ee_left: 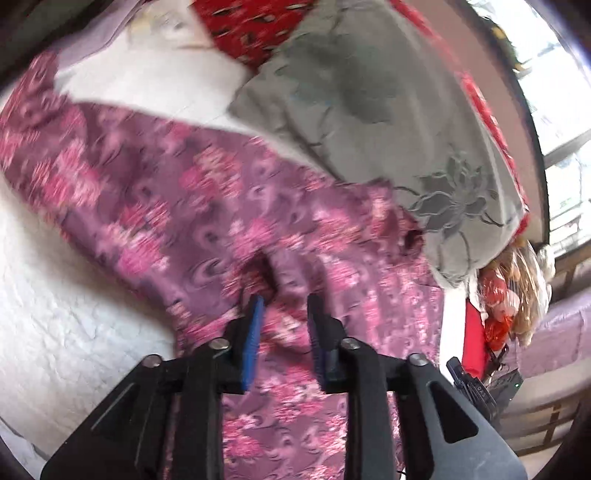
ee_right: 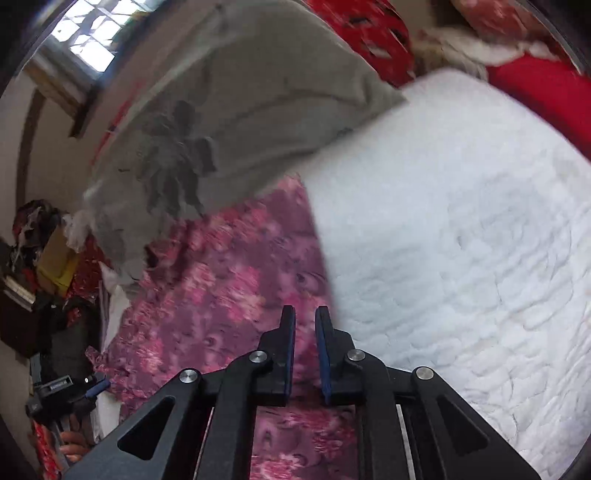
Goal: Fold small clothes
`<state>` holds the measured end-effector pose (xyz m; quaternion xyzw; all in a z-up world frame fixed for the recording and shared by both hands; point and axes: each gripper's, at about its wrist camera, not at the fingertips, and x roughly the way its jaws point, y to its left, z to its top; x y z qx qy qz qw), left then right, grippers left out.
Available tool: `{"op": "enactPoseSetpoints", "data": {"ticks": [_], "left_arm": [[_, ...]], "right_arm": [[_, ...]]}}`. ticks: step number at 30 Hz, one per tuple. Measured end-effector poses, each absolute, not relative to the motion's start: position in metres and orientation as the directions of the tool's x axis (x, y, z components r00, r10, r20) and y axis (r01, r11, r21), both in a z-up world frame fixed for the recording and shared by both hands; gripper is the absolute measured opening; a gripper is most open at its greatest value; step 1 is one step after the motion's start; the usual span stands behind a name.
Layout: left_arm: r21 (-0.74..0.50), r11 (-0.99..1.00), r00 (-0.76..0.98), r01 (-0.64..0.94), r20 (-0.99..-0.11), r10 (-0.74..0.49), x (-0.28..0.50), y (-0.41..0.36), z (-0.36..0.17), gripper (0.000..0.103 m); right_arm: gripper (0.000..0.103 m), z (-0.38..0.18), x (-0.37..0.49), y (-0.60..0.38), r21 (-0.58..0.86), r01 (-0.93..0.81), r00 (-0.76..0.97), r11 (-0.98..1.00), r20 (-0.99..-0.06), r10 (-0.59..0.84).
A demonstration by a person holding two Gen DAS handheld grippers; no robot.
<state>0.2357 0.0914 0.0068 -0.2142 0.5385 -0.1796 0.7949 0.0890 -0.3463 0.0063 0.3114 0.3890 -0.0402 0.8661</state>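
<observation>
Only "DAS" reads, on a black device [ee_left: 474, 387] beside the floral garment [ee_left: 207, 206].

The pink cloth [ee_left: 229, 206] looks shiny. The white cover [ee_right: 461, 229] is bumpy. The grippers [ee_left: 284, 306] are matt black plastic.

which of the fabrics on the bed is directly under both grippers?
The purple-pink floral garment. Both the left gripper and the right gripper hang over it. The grey pillow lies farther back, and the red cloth sits behind that.

You have a white quilted mattress [ee_right: 461, 229] under a large grey flower-patterned pillow [ee_right: 258, 92], with daylight through a gridded window [ee_right: 88, 33].
</observation>
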Motion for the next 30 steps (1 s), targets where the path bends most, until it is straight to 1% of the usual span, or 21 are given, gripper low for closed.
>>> {"op": "enactPoseSetpoints", "data": {"ticks": [2,6,7,9,10,12,13,14,15,17,19,20,21,22,23,25,28,30], "left_arm": [[-0.480,0.872,0.359,0.094,-0.801,-0.479,0.238,0.071,0.002,0.040],[-0.338,0.934,0.275,0.111,-0.893,-0.356,0.251,0.041,-0.041,0.040],[-0.337,0.934,0.275,0.115,-0.893,-0.356,0.251,0.042,-0.046,0.040],[-0.384,0.917,0.286,0.113,-0.871,-0.400,0.250,0.051,-0.037,0.040],[-0.408,0.906,0.292,0.107,-0.858,-0.421,0.251,0.060,-0.031,0.040],[-0.442,0.891,0.327,0.101,-0.832,-0.449,0.254,0.084,-0.013,0.040],[-0.444,0.891,0.349,0.097,-0.823,-0.448,0.257,0.098,-0.003,0.040],[-0.440,0.894,0.371,0.088,-0.818,-0.439,0.262,0.115,0.005,0.042],[-0.428,0.901,0.396,0.073,-0.816,-0.420,0.265,0.138,0.013,0.048],[-0.385,0.923,0.445,0.018,-0.823,-0.352,0.277,0.178,0.025,0.056],[-0.318,0.947,0.486,-0.051,-0.836,-0.255,0.290,0.218,0.033,0.056],[-0.284,0.955,0.500,-0.090,-0.842,-0.203,0.298,0.242,0.035,0.056],[-0.255,0.958,0.505,-0.127,-0.849,-0.159,0.306,0.264,0.034,0.056],[-0.237,0.958,0.500,-0.160,-0.856,-0.128,0.312,0.282,0.032,0.057],[-0.225,0.955,0.487,-0.191,-0.867,-0.107,0.321,0.301,0.027,0.057],[-0.208,0.947,0.451,-0.245,-0.889,-0.078,0.335,0.330,0.015,0.057],[-0.219,0.933,0.433,-0.285,-0.898,-0.079,0.354,0.344,0.000,0.057],[-0.257,0.928,0.434,-0.271,-0.893,-0.120,0.365,0.341,-0.009,0.058]], "right_arm": [[0.014,0.016,0.093,-0.331,0.491,0.275,0.697,0.827,-0.694,0.181],[0.014,0.016,0.109,-0.287,0.457,0.207,0.656,0.865,-0.721,0.223],[0.014,0.015,0.115,-0.270,0.456,0.185,0.646,0.870,-0.724,0.242],[0.015,0.015,0.124,-0.248,0.460,0.150,0.632,0.875,-0.725,0.273],[0.015,0.015,0.130,-0.231,0.459,0.123,0.624,0.880,-0.725,0.291],[0.020,0.015,0.144,-0.204,0.457,0.083,0.616,0.886,-0.722,0.315],[0.025,0.014,0.155,-0.185,0.450,0.056,0.608,0.891,-0.723,0.328],[0.026,0.013,0.162,-0.172,0.447,0.037,0.602,0.894,-0.724,0.337],[0.026,0.012,0.169,-0.159,0.446,0.019,0.599,0.895,-0.722,0.347],[0.026,0.008,0.182,-0.128,0.444,-0.028,0.597,0.895,-0.711,0.371],[0.029,0.001,0.190,-0.104,0.427,-0.062,0.593,0.902,-0.711,0.378],[0.033,-0.008,0.194,-0.094,0.414,-0.071,0.579,0.908,-0.724,0.375],[0.033,-0.019,0.196,-0.084,0.396,-0.074,0.561,0.915,-0.742,0.367],[0.033,-0.024,0.194,-0.081,0.376,-0.078,0.573,0.923,-0.741,0.350],[0.034,-0.026,0.186,-0.078,0.351,-0.101,0.630,0.931,-0.702,0.332],[0.034,-0.032,0.177,-0.077,0.328,-0.120,0.675,0.937,-0.665,0.320],[0.034,-0.032,0.177,-0.081,0.352,-0.120,0.676,0.928,-0.656,0.336],[0.034,-0.032,0.177,-0.084,0.363,-0.122,0.678,0.924,-0.650,0.345]]}}
